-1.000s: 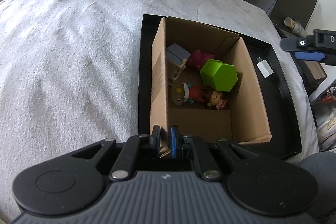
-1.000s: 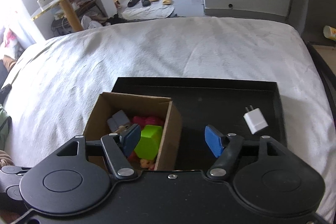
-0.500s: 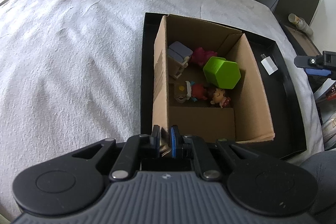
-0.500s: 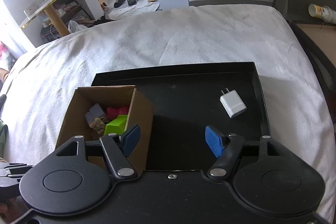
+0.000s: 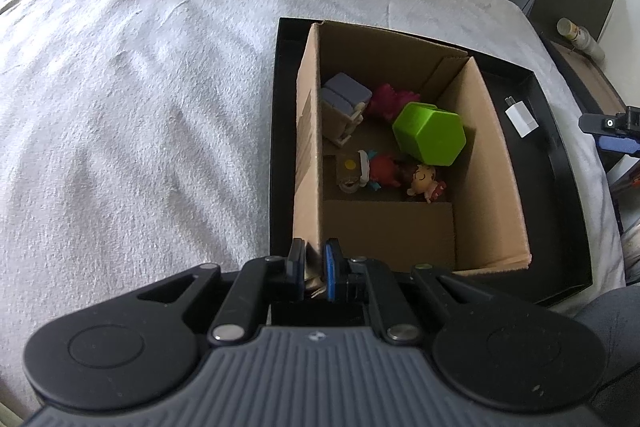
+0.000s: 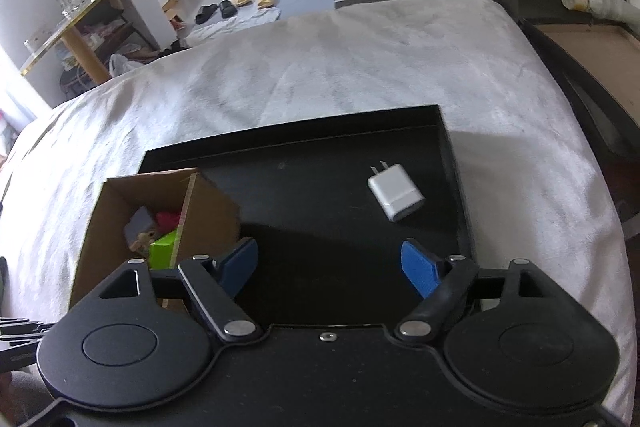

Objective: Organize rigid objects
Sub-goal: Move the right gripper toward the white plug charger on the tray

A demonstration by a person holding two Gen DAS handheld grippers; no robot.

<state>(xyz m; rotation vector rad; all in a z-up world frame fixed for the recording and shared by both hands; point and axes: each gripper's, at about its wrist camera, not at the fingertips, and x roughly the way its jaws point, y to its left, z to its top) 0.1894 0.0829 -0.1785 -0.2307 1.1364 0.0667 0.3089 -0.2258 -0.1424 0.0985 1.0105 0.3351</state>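
While left gripper (image 5: 312, 261) pinches the box (image 5: 308, 163) wall, right gripper (image 6: 330, 265) has just been widening — empty.

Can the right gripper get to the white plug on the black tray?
Probably yes. The right gripper is open, its jaws just widened, and nothing lies between it and the white plug on the black tray.

From the left wrist we look steeply down along the left claw (image 5: 312, 263), close over the near corner of the open brown cardboard box (image 5: 492, 163) in the shallow black tray (image 5: 560, 195). From the right wrist we look down along the right claw (image 6: 330, 267), from the tray's near edge, toward the room beyond the white-covered bed (image 6: 320, 67). Both views share the box, the tray, the bed and the small white plug-in charger (image 6: 396, 197).
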